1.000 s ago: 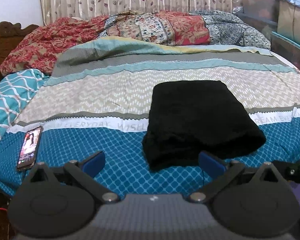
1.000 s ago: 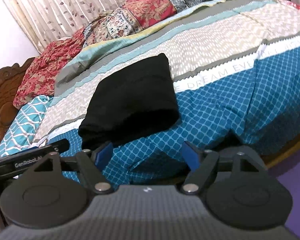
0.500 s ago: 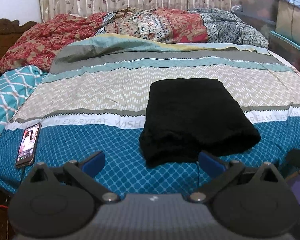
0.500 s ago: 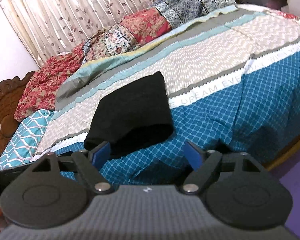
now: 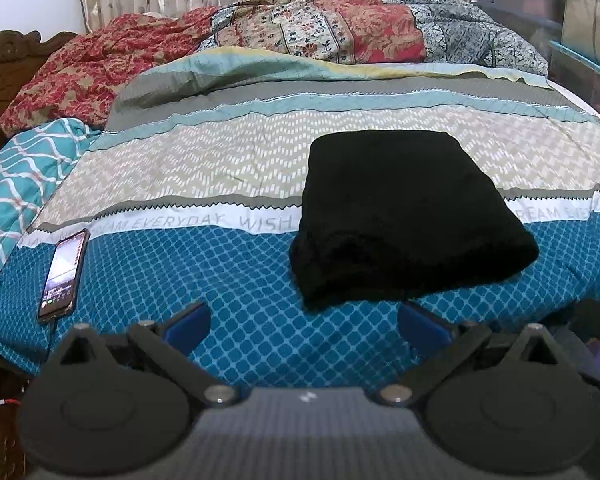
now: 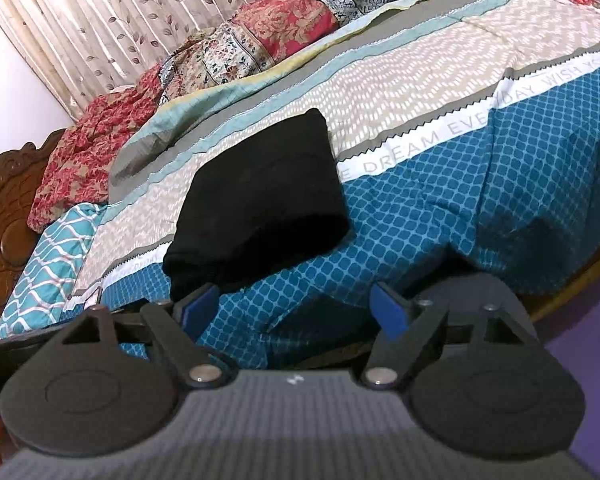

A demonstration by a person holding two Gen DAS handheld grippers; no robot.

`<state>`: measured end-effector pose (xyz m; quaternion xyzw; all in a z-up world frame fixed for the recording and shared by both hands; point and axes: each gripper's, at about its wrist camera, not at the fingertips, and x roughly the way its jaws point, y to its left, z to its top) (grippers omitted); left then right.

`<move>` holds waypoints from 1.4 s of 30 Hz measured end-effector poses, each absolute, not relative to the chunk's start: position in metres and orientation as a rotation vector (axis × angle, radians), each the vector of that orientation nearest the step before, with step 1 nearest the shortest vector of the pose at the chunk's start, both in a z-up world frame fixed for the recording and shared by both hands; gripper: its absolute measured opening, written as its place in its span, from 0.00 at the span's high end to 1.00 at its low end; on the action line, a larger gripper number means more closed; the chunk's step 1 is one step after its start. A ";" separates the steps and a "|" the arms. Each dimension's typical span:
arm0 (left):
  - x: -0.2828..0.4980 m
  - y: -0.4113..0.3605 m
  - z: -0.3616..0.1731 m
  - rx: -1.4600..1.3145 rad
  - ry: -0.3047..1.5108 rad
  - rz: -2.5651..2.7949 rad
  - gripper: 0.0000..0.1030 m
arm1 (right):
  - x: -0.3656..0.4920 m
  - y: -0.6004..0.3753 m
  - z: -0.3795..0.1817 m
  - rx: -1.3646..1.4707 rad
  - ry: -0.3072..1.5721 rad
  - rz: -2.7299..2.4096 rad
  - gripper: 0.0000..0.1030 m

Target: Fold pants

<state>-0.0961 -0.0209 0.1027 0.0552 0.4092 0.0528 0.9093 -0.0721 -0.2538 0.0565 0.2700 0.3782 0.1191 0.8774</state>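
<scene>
The black pants (image 5: 404, 216) lie folded into a thick rectangle on the patterned bedspread (image 5: 204, 168), near the front edge. They also show in the right wrist view (image 6: 260, 200). My left gripper (image 5: 304, 324) is open and empty, held back from the bed with the pants ahead and to the right of it. My right gripper (image 6: 296, 308) is open and empty, below the bed's front edge, with the pants ahead and to the left of it.
A phone (image 5: 64, 276) with a lit screen lies on the bedspread at the front left. Crumpled quilts (image 5: 300, 32) are piled at the far side below the curtain. A carved wooden headboard (image 6: 0, 216) is at the left. Storage boxes (image 5: 580, 28) stand at the right.
Both grippers have drawn back a little from the bed and stay open. The folded pants have not moved.
</scene>
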 end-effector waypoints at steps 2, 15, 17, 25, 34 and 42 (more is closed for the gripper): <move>-0.096 -0.021 0.102 0.117 0.844 0.106 0.00 | -0.071 -0.254 0.056 0.566 0.793 0.248 0.18; -0.104 -0.023 0.113 0.145 0.823 0.124 0.00 | -0.083 -0.248 0.075 0.498 0.728 0.232 0.17; -0.103 -0.022 0.114 0.142 0.827 0.121 0.00 | -0.083 -0.246 0.076 0.485 0.720 0.233 0.16; -0.096 -0.020 0.107 0.122 0.882 0.109 0.00 | -0.075 -0.244 0.067 0.519 0.750 0.225 0.16; -0.100 -0.021 0.105 0.082 0.894 0.065 0.00 | -0.079 -0.238 0.072 0.494 0.725 0.250 0.16; -0.103 -0.025 0.107 0.081 0.875 0.056 0.00 | -0.081 -0.234 0.076 0.472 0.695 0.263 0.17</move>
